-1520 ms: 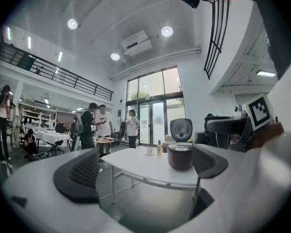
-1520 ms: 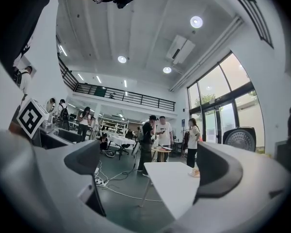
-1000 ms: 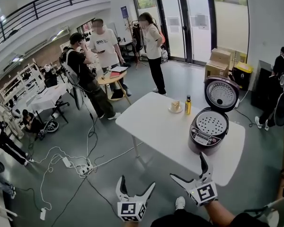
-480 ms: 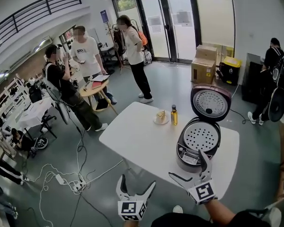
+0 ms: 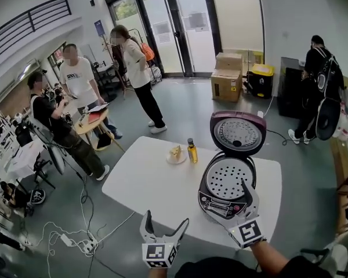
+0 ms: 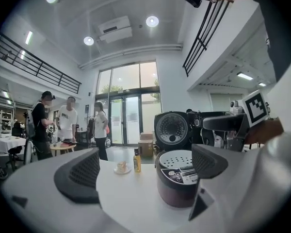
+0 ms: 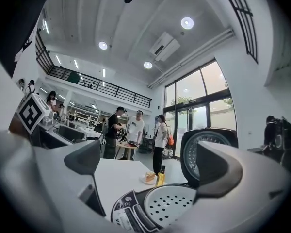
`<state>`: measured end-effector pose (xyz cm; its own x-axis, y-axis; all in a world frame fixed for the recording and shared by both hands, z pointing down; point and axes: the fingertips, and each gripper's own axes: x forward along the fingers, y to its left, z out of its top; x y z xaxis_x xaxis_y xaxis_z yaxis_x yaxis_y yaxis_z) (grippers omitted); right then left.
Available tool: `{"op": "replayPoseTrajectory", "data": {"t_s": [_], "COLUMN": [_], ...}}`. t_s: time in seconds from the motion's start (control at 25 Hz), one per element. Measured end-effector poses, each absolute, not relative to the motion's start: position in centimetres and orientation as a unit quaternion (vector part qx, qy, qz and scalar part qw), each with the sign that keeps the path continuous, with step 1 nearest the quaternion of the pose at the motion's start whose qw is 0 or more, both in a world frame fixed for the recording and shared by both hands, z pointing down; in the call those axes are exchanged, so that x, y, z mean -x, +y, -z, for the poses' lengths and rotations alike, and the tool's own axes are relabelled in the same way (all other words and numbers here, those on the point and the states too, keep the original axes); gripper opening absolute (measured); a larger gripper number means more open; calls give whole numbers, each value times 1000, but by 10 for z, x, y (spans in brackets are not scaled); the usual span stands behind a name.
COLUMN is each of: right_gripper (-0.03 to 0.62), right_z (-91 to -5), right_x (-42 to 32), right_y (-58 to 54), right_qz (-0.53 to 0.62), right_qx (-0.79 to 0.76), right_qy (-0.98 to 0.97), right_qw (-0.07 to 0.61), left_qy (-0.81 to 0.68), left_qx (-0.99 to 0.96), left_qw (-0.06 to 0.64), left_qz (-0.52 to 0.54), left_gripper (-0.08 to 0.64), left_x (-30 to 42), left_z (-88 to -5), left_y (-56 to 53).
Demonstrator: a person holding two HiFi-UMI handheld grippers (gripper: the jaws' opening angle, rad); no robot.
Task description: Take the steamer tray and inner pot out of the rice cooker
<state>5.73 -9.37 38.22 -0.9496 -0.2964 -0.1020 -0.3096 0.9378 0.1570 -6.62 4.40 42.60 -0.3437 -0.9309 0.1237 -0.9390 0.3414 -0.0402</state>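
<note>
We find the rice cooker (image 5: 223, 193) on the near right part of the white table (image 5: 139, 178), its lid (image 5: 238, 133) swung up and standing open behind the body. The perforated steamer tray (image 5: 227, 177) sits in the cooker's mouth and covers it, so we cannot see the inner pot beneath it.

The right gripper (image 5: 229, 198) hangs just at the cooker's front, over the control panel. In its own view the jaws stand wide apart with nothing clasped, and the tray shows low between them. The left gripper (image 5: 165, 218) is held lower and to the left, near the table's front edge and apart from the cooker. Its jaws are spread too and hold nothing, and we see the cooker ahead on its right side.

Beyond the cooker to the left stand a small bottle (image 5: 192, 151) and, just beside it, a plate (image 5: 175, 155) with a piece of food, both well apart from the grippers. Only the raised lid rises above the tray, at its far side.

Round about we see three people by a small round table (image 5: 91, 119) at the left, another person (image 5: 316, 77) with a backpack at the right, cardboard boxes (image 5: 227, 77) and a yellow bin (image 5: 261, 74) near the glass doors (image 5: 180, 28), and cables (image 5: 75, 236) strewn over the floor
</note>
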Motion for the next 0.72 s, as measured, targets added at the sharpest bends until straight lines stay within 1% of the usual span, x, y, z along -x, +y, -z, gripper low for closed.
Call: {"op": "replayPoseTrajectory", "data": {"t_s": [0.32,0.52,0.72], "right_gripper": [594,594,594], "right_z": [-406,-407,-415], "right_x": [-60,-53,-48], "right_y": [-150,-178,-198], "right_qz": [-75,-82,-60], "right_qx": [234,295,351], "right_qy": [969,952,934], "right_qw": [-6,-7,-37], "left_qy": [-765,-721,-682], "left_qx": [-640,-688,-726], "left_qw": [50,51,55], "left_qz": [-57,-60,-71], "left_gripper": [578,578,577], "left_x": [81,97,114], "left_z": [-440,-438,-442], "left_y": [-39,-82,-118]}}
